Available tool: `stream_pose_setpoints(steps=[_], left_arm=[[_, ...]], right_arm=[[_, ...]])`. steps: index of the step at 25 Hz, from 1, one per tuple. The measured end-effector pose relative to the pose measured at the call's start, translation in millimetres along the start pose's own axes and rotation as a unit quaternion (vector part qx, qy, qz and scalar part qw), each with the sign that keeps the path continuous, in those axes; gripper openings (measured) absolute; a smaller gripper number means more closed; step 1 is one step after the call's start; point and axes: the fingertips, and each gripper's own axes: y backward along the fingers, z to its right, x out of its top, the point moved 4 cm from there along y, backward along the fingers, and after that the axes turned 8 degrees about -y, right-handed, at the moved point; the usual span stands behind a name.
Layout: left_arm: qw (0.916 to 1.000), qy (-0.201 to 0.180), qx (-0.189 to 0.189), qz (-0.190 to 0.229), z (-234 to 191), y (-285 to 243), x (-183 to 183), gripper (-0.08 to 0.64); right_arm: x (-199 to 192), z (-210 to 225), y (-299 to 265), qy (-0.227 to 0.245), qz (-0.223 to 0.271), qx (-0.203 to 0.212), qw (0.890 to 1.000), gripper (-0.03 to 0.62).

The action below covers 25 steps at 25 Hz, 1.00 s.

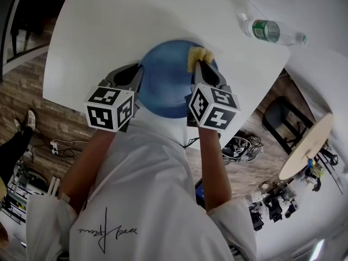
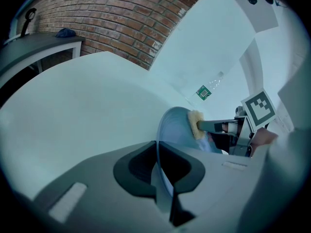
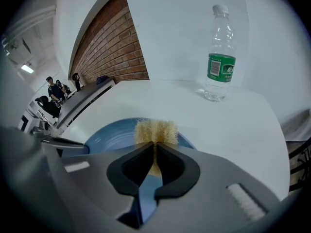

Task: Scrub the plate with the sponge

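Note:
A blue plate [image 1: 166, 80] lies on the white table [image 1: 109, 31], close to its near edge. My left gripper [image 1: 140, 76] is shut on the plate's left rim; in the left gripper view the plate [image 2: 176, 130] runs edge-on between the jaws. My right gripper [image 1: 199, 64] is shut on a yellow sponge [image 1: 199, 54] and holds it on the plate's far right part. In the right gripper view the sponge [image 3: 155, 131] sticks out past the jaws over the plate [image 3: 114, 136]. The left gripper view also shows the sponge [image 2: 196, 124] against the plate's face.
A clear water bottle with a green label [image 1: 270, 32] lies on its side at the table's far right; the right gripper view shows it [image 3: 219, 57] beyond the plate. A brick wall [image 2: 116, 18] stands behind the table. Cables and gear crowd the floor below.

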Motion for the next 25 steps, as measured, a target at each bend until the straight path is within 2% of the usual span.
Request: stream_pose_setpoints(steps=[25], left_arm=[[1.0000, 0.002, 0.000, 0.000, 0, 0, 1, 0.031]], right_arm=[[5, -23, -11, 0.015, 0.001, 0.019, 1.000, 0.023]])
